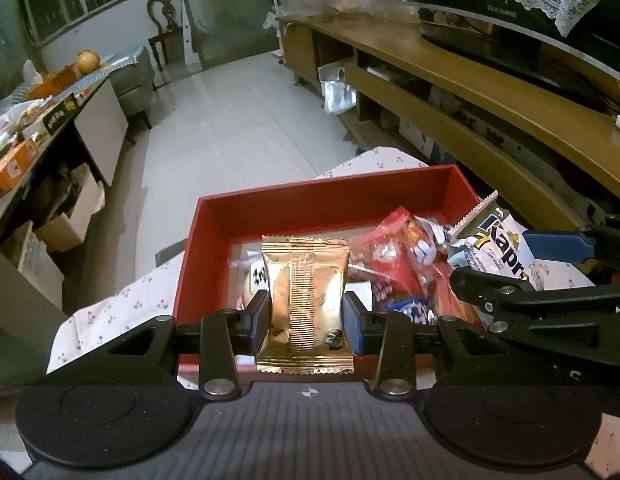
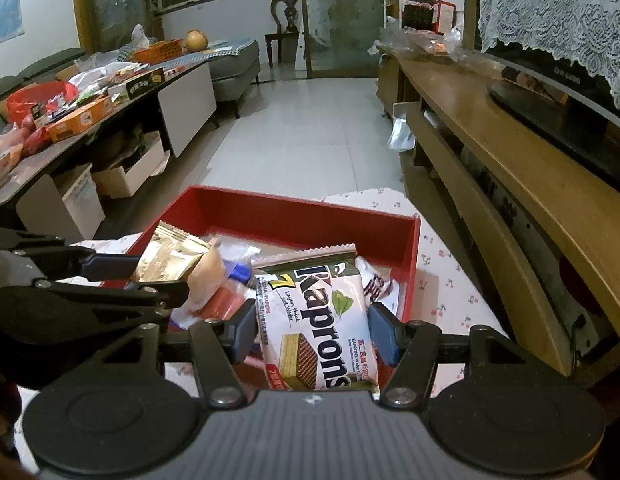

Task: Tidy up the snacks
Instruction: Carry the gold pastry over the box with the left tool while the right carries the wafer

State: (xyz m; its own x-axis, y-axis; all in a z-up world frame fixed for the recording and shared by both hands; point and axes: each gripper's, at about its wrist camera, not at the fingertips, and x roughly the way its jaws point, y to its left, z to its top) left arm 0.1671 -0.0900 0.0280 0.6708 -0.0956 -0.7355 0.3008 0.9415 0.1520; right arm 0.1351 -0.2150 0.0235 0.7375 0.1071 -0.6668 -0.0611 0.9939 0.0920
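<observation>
Nearest us, our left gripper [image 1: 306,312] pinches a gold snack packet [image 1: 306,300] upright over the red box [image 1: 310,204]. Our right gripper [image 2: 312,328] clamps a Kaprons wafer pack [image 2: 318,320] above the same box (already holding several wrapped snacks), on a floral cloth [image 2: 450,280].

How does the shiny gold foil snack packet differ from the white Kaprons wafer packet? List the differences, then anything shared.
The shiny gold foil snack packet is plain metallic with a ridged centre seam; the white Kaprons wafer packet carries bold black lettering and a wafer picture. The left gripper holds the gold one, the right gripper the white. Both are sealed and held over the red box.
</observation>
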